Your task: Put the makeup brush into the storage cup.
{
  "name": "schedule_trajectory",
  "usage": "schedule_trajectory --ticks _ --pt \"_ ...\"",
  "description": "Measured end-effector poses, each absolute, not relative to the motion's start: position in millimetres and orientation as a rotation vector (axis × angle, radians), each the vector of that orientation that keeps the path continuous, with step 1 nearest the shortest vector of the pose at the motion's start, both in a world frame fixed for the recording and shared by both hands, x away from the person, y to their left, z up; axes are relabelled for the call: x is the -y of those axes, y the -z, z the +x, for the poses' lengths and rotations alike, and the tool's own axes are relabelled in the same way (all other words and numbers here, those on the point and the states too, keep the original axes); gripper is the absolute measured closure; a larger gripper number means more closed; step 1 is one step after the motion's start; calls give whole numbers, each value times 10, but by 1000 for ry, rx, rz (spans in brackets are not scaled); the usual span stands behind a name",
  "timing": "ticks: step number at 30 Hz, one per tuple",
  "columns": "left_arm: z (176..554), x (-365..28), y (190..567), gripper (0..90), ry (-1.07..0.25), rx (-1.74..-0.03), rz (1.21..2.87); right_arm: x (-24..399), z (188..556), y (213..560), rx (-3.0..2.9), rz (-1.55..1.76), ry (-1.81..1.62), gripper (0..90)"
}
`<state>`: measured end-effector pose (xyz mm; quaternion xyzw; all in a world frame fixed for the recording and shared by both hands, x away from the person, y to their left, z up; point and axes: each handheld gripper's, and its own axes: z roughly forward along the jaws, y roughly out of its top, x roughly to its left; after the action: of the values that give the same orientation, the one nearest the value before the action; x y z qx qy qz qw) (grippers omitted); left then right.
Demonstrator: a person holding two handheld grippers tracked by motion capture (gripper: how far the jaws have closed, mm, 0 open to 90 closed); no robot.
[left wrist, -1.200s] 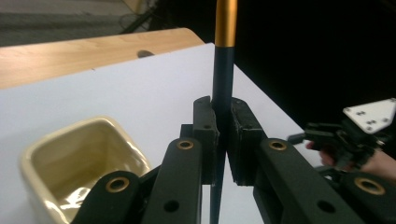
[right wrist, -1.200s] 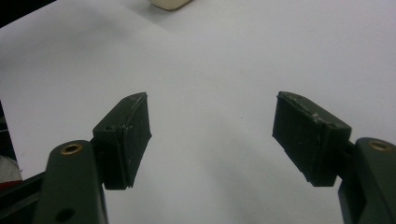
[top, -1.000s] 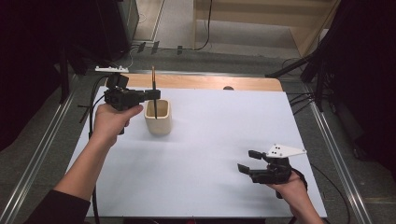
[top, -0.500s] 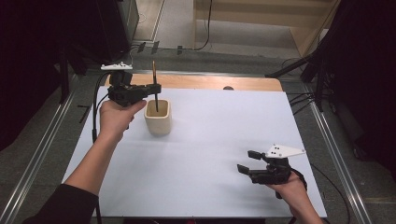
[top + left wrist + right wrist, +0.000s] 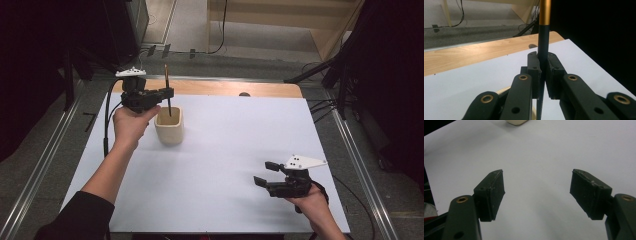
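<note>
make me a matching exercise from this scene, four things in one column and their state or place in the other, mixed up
Things:
1. pen
2. cup
3. left gripper
4. right gripper

States or places:
A. jaws apart, nothing between them, low over the white sheet
B. jaws closed on a thin upright stick
C. held upright, its lower end down in the cup's mouth
D. cream, standing on the white sheet near the far left

Pairs: 1-C, 2-D, 3-B, 4-A
</note>
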<state>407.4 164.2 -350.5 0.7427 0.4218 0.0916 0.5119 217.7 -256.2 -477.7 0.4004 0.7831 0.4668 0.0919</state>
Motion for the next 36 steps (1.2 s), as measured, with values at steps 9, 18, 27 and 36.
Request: schedule_trajectory --ticks 9,18,27,36 --pt "4097 -1595 3622 838 -237 -1020 1770 2558 2174 4775 -2330 1184 -1392 285" --pt "4090 -1600 3728 837 -257 -1023 1766 2564 2170 4769 -2324 1188 -1399 285" --pt "4103 -1599 3757 837 -261 -1022 1775 2563 2171 4773 -2332 1184 -1392 284" --pt "4126 -1615 3835 837 -265 -1036 1784 2564 2173 4777 -2332 1183 -1392 283"
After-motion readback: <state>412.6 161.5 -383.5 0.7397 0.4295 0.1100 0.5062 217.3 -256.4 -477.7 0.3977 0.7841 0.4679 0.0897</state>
